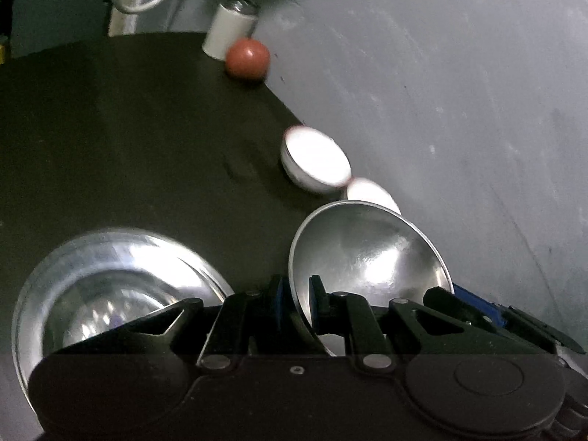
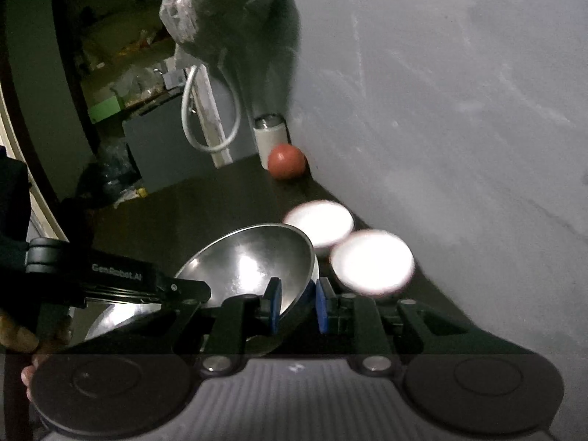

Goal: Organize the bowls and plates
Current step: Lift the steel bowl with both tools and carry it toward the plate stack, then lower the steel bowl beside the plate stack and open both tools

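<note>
The left gripper (image 1: 296, 296) is clamping the rim of a tilted steel bowl (image 1: 371, 253) above the dark table (image 1: 128, 139). The right gripper (image 2: 296, 307) is gripping the opposite rim of what is probably the same bowl. A larger steel bowl (image 1: 110, 286) is sitting on the table beside it. Two white bowls (image 2: 371, 261) are resting near the wall (image 2: 459, 110), past them a red ball (image 2: 286, 161) and a white can (image 2: 270, 136).

2 steel bowls (image 1: 371, 253), 2 white bowls (image 1: 316, 160), 1 red ball (image 1: 247, 58), 1 white can (image 1: 229, 27), 1 steel plate (image 1: 110, 286).
</note>
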`<act>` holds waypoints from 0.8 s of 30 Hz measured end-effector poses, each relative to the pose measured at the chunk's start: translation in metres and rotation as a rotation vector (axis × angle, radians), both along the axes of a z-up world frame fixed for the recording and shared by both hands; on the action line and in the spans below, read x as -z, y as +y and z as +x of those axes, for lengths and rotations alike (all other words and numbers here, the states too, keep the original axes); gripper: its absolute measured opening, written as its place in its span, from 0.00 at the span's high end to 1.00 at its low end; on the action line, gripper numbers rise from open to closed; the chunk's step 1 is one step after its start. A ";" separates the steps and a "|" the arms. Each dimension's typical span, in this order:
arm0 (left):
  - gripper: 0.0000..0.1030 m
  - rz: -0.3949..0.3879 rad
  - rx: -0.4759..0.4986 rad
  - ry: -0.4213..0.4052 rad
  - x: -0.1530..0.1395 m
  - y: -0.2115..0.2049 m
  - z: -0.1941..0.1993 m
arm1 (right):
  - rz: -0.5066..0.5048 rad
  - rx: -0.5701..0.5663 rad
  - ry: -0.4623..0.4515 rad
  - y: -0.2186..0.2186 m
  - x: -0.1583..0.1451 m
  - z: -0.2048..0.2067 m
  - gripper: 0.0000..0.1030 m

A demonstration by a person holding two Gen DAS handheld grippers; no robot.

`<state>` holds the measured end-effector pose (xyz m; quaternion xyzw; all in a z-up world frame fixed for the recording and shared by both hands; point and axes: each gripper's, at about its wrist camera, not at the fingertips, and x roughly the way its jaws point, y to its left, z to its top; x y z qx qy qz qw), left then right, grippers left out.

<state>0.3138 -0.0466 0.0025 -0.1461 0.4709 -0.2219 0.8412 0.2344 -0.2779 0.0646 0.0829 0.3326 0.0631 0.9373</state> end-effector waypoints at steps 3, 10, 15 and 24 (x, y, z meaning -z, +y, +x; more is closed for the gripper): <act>0.86 0.010 0.033 0.025 0.008 -0.008 -0.012 | 0.009 0.014 0.031 -0.009 0.009 -0.017 0.77; 0.86 0.065 0.106 0.057 0.022 -0.023 -0.032 | 0.032 0.030 0.107 -0.026 0.029 -0.045 0.77; 0.86 0.090 0.122 0.075 0.025 -0.021 -0.041 | 0.041 0.013 0.141 -0.028 0.035 -0.056 0.77; 0.86 0.123 0.135 0.081 0.021 -0.018 -0.049 | 0.041 -0.043 0.174 -0.022 0.036 -0.061 0.77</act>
